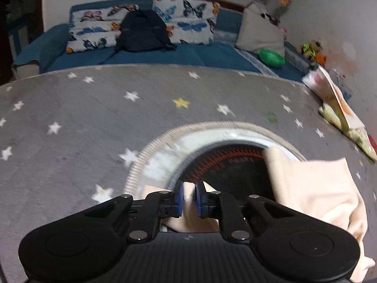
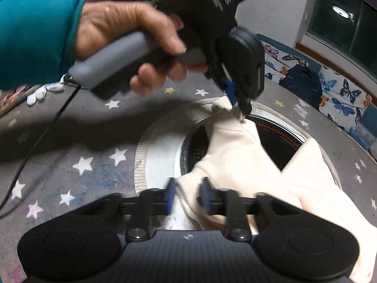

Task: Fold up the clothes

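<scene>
Holding: my left claw [image 1: 189,197] and right claw [image 2: 188,195] each pinch the cream cloth [image 2: 238,151].
Feel: soft, light, floppy (edges grip best).

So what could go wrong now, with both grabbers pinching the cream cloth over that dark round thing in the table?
1. The left gripper pinches only a small tip of the cream cloth, so the fabric might slip out when pulled.
2. The cloth hangs over the dark round grille in the middle of the star-patterned table cover; it could sag in or catch on the rim.
3. The right gripper holds bunched fabric, so the fold may come out crooked.
</scene>
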